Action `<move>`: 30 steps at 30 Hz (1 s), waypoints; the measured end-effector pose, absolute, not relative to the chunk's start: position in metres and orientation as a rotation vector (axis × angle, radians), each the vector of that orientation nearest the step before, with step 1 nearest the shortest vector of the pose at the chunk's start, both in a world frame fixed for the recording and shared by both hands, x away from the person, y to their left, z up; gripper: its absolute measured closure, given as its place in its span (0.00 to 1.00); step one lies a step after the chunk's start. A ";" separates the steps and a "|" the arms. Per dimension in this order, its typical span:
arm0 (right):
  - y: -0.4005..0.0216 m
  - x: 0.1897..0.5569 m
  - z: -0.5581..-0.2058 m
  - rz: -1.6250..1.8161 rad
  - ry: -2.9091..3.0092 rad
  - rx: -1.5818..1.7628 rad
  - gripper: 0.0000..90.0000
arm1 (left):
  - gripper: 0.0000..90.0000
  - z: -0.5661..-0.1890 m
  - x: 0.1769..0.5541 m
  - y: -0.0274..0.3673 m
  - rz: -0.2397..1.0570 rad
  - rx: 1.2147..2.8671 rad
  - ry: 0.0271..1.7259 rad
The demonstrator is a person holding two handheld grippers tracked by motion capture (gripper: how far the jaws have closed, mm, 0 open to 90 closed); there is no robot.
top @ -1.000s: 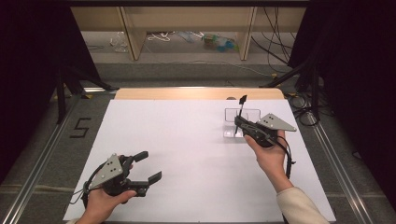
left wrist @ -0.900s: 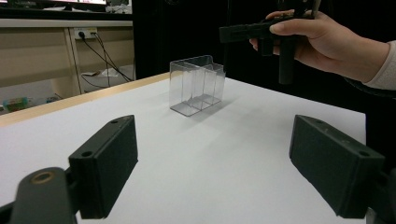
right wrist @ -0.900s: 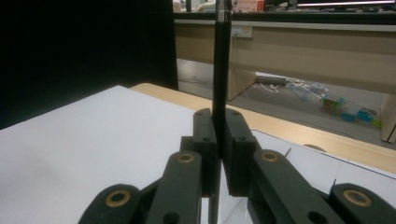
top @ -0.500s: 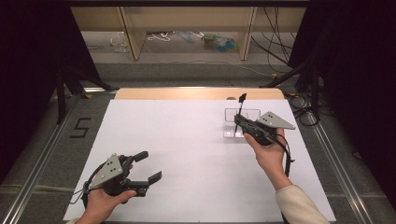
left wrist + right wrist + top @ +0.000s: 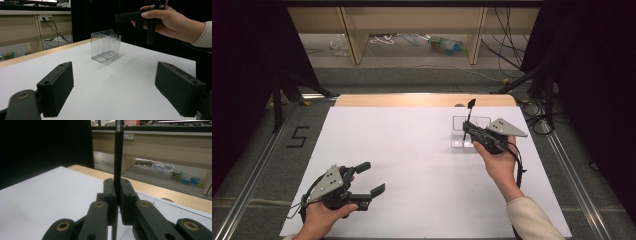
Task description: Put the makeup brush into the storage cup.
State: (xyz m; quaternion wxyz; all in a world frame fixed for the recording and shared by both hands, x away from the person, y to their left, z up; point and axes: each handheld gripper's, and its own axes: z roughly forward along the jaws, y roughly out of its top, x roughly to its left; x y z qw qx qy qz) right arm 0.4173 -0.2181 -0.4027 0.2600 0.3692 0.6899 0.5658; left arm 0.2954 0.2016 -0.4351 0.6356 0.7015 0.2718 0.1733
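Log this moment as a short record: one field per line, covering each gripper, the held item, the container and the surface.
right gripper: shut on a thin black pen, held above the clear organizer
black pen: upright between the jaws, lower tip at the organizer's top edge
clear organizer: transparent, divided into compartments, standing on the far right of the sheet; nothing visible inside
left gripper: open, nothing between its jaws, near the front left of the sheet
surface: white sheet over a wooden table
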 end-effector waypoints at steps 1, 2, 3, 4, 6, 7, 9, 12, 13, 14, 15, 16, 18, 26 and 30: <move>-0.218 0.418 -0.403 1.532 1.867 0.996 0.95 | 0.17 -0.435 0.295 0.202 0.396 1.603 0.621; -0.218 0.418 -0.402 1.527 1.875 0.998 0.95 | 0.17 -0.435 0.295 0.201 0.394 1.602 0.625; -0.218 0.418 -0.402 1.528 1.874 0.997 0.95 | 0.17 -0.435 0.295 0.201 0.391 1.600 0.629; -0.219 0.419 -0.402 1.527 1.873 0.999 0.95 | 0.17 -0.435 0.295 0.202 0.396 1.603 0.622; -0.219 0.419 -0.402 1.524 1.872 0.999 0.95 | 0.17 -0.435 0.295 0.202 0.396 1.603 0.621; -0.218 0.419 -0.402 1.525 1.866 1.001 0.95 | 0.17 -0.435 0.295 0.202 0.396 1.603 0.621; -0.219 0.419 -0.401 1.518 1.879 1.012 0.95 | 0.17 -0.435 0.295 0.201 0.395 1.602 0.623; -0.219 0.421 -0.401 1.520 1.869 1.003 0.95 | 0.17 -0.435 0.295 0.202 0.396 1.604 0.621; -0.219 0.421 -0.401 1.519 1.870 1.003 0.95 | 0.17 -0.435 0.295 0.201 0.392 1.601 0.627; -0.218 0.421 -0.401 1.526 1.866 1.001 0.95 | 0.17 -0.435 0.295 0.201 0.392 1.601 0.628; -0.218 0.421 -0.401 1.524 1.864 1.002 0.95 | 0.17 -0.435 0.295 0.202 0.392 1.601 0.625; -0.218 0.422 -0.401 1.525 1.864 1.001 0.95 | 0.17 -0.435 0.295 0.201 0.392 1.601 0.626; -0.218 0.422 -0.401 1.524 1.863 1.003 0.95 | 0.17 -0.435 0.295 0.201 0.393 1.602 0.626; -0.217 0.424 -0.401 1.530 1.859 1.008 0.95 | 0.17 -0.435 0.295 0.202 0.395 1.602 0.623; -0.217 0.425 -0.400 1.524 1.857 1.009 0.95 | 0.17 -0.435 0.295 0.202 0.393 1.602 0.626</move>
